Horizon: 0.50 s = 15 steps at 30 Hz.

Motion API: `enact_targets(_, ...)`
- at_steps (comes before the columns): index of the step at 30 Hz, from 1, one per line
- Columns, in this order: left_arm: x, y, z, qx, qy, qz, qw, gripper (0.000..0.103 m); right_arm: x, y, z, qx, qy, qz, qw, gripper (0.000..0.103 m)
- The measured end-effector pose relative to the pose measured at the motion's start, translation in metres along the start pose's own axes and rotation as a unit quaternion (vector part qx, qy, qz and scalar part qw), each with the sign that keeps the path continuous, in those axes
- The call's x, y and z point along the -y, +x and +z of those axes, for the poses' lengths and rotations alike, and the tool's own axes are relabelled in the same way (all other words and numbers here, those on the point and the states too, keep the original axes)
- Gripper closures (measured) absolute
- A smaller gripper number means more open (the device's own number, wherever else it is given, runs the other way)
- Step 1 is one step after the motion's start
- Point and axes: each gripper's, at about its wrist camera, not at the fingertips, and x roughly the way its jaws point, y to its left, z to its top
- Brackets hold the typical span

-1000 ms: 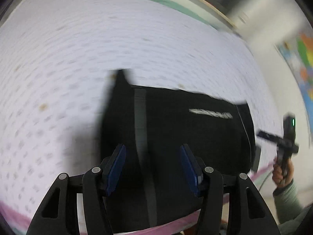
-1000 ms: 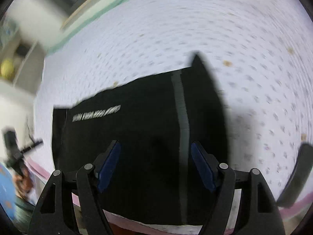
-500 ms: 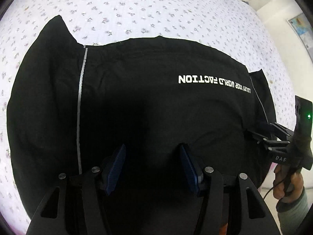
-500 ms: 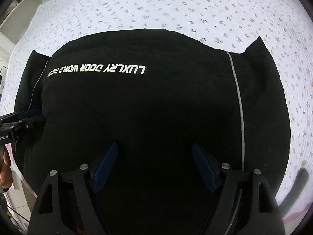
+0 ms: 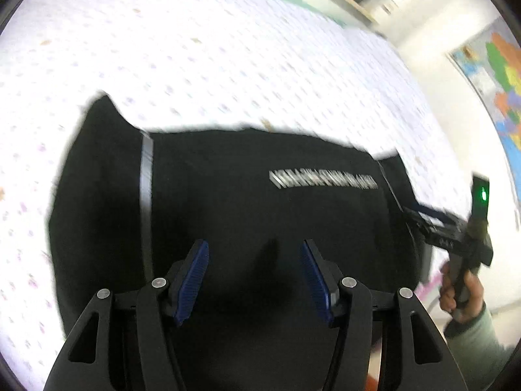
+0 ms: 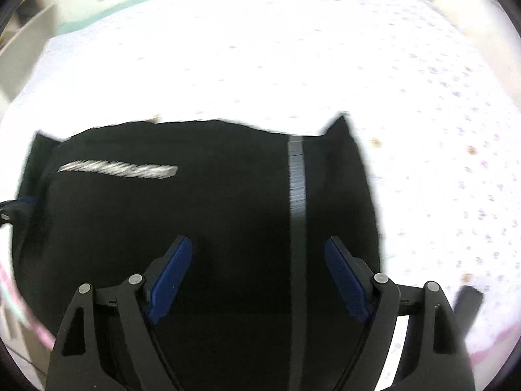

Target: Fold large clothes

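Bed (image 5: 228, 49): white sheet with small floral print, serving as the flat folding surface. Garment (image 5: 244, 211): black, large, spread flat on the sheet near the bed's front edge, white lettering (image 5: 322, 179) up, a pale stripe (image 5: 146, 169) along one side; it looks already folded into a compact block, with a corner peaking at the far edge, likely laid so for a further fold. Left tool (image 5: 254, 280): fingers spread wide, nothing between them, poised over the near hem. Right tool (image 6: 257, 277): likewise wide apart and empty, over the striped side; whether either touches cloth cannot be told through the blur.
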Motion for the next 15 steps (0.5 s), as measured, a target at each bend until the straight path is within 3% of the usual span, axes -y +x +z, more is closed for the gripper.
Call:
enact_targets(2, -0.019, 0.016, 0.000, -0.002, -0.022, 0.043, 0.9988, 0.044, 0.008, 0.036, -0.006, -0.039, 0.004, 0.000, 0.999, 0.017)
enact_targets(3, -0.034, 0.037, -0.004, -0.030, -0.038, 0.048, 0.9977, 0.044, 0.010, 0.046, -0.009, -0.043, 0.010, 0.013, 0.999, 0.016)
enact_targets(6, -0.050, 0.046, -0.012, -0.007, -0.056, 0.017, 0.9982, 0.044, 0.020, 0.056, -0.016, -0.015, 0.038, 0.034, 0.999, 0.011)
enact_targets(10, -0.041, 0.041, -0.022, 0.019, -0.041, 0.018, 0.9988, 0.044, 0.023, 0.058, -0.028, 0.025, 0.048, 0.047, 0.997, 0.009)
enact_targets(15, -0.028, 0.024, -0.045, 0.067, -0.009, 0.034, 0.9971, 0.044, 0.030, 0.034, -0.058, 0.075, 0.047, 0.029, 0.996, 0.009)
